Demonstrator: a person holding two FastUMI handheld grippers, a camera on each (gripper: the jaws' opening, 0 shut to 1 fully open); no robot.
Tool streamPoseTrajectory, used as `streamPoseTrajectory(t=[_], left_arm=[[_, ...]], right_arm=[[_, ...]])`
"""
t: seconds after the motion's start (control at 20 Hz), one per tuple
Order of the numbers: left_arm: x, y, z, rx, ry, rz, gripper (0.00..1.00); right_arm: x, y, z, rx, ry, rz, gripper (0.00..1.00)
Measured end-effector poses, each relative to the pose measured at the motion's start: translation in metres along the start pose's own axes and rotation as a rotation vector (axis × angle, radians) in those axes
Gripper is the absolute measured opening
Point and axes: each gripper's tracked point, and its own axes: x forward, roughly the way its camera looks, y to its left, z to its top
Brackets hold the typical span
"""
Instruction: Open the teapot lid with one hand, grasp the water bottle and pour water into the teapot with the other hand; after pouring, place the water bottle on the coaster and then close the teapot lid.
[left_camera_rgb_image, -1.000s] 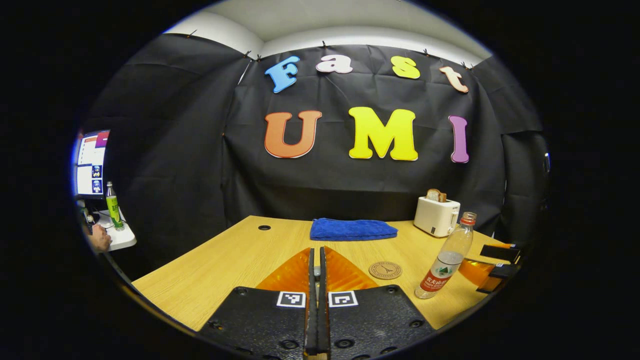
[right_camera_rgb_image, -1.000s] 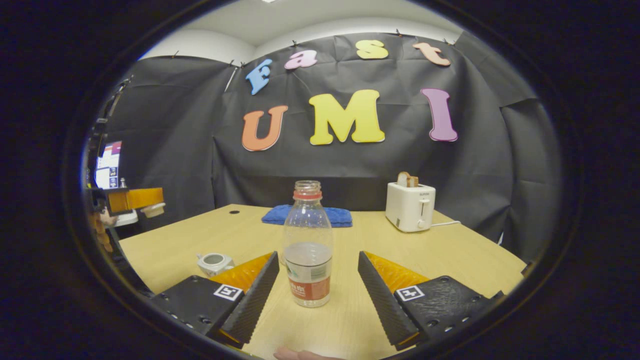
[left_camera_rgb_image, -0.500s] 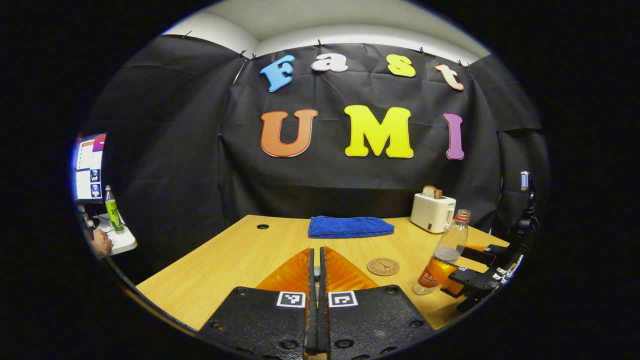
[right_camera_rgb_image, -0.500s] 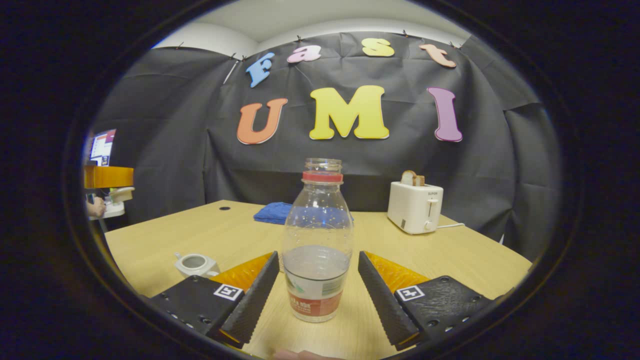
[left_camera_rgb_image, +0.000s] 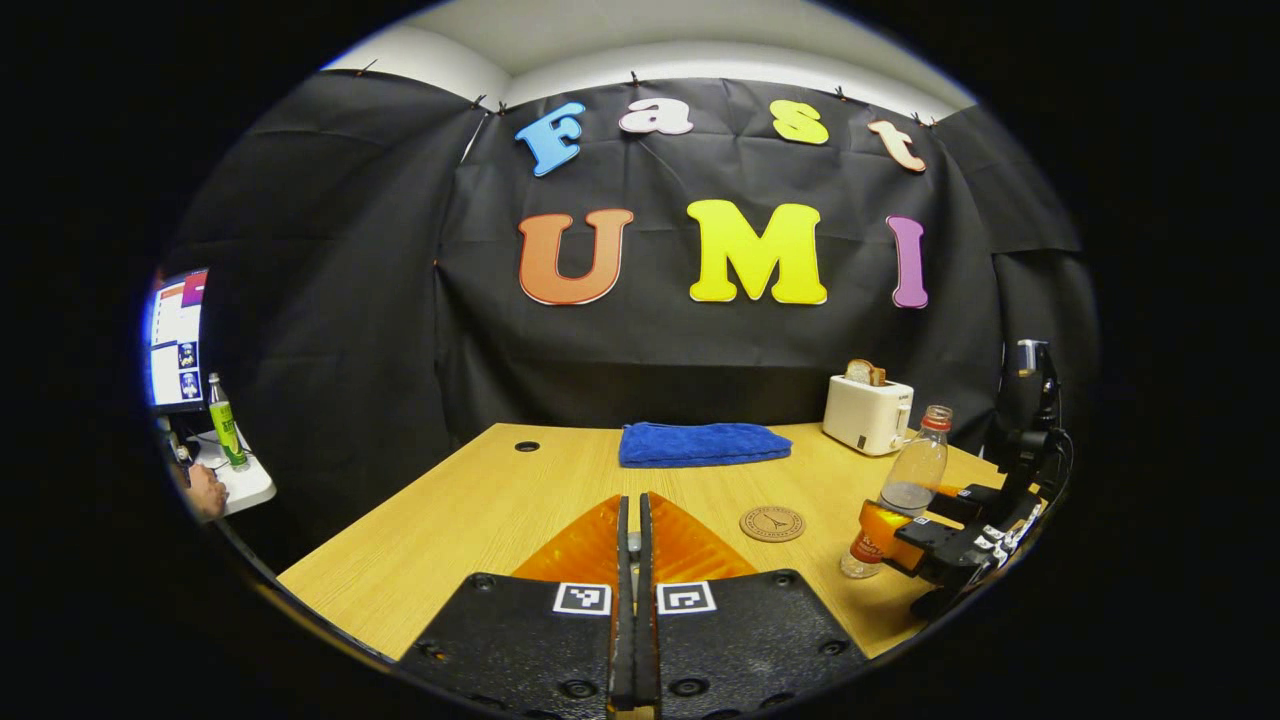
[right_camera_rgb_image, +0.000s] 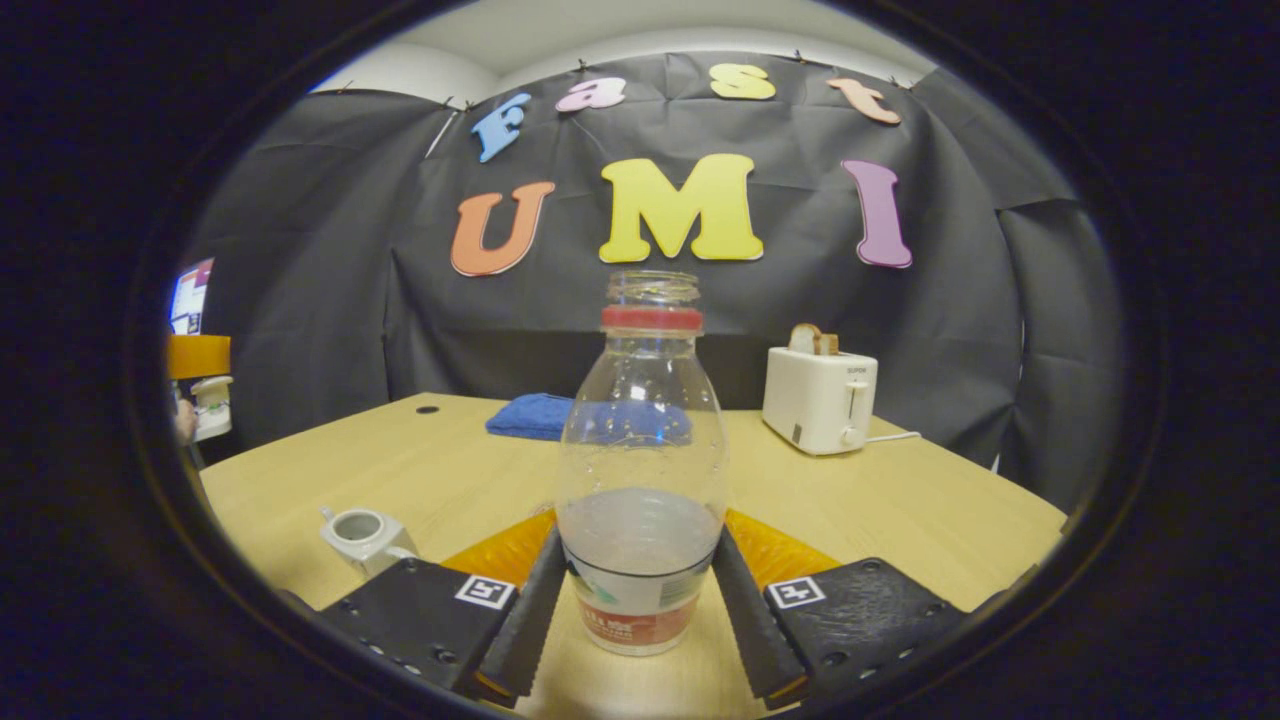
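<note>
A clear water bottle (right_camera_rgb_image: 640, 480) with a red neck ring, no cap and some water stands on the wooden table (right_camera_rgb_image: 900, 500). My right gripper (right_camera_rgb_image: 640, 535) is shut on its lower body, a finger pressed to each side. The left gripper view has the bottle (left_camera_rgb_image: 905, 485) and the right gripper (left_camera_rgb_image: 930, 535) at far right. The white teapot (right_camera_rgb_image: 360, 530) stands open at the left. My left gripper (left_camera_rgb_image: 632, 510) is shut; in the right gripper view it (right_camera_rgb_image: 198, 357) hangs at far left with the white lid (right_camera_rgb_image: 213, 392) under it. A round cork coaster (left_camera_rgb_image: 772, 523) lies left of the bottle.
A folded blue towel (left_camera_rgb_image: 703, 443) lies at the back of the table, with a white toaster (left_camera_rgb_image: 866, 412) holding bread to its right. A side desk at far left carries a monitor (left_camera_rgb_image: 178, 340) and a green bottle (left_camera_rgb_image: 225, 422).
My right gripper moved forward around the bottle and its fingers closed onto the bottle's sides. The left gripper stayed shut and hardly moved.
</note>
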Motion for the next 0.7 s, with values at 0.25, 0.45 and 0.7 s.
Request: streamPoseTrajectory(t=[0.25, 0.45, 0.7], left_arm=[[-0.007, 0.01, 0.006, 0.027, -0.006, 0.018, 0.03], [-0.013, 0.016, 0.008, 0.067, -0.005, 0.024, 0.03], [-0.019, 0.029, 0.01, 0.094, -0.001, 0.04, 0.03]], right_arm=[[-0.004, 0.004, 0.008, -0.14, 0.016, 0.016, 0.73], [-0.001, 0.004, 0.006, -0.314, 0.051, -0.041, 0.73], [0.003, 0.01, 0.001, -0.62, 0.065, -0.143, 0.73]])
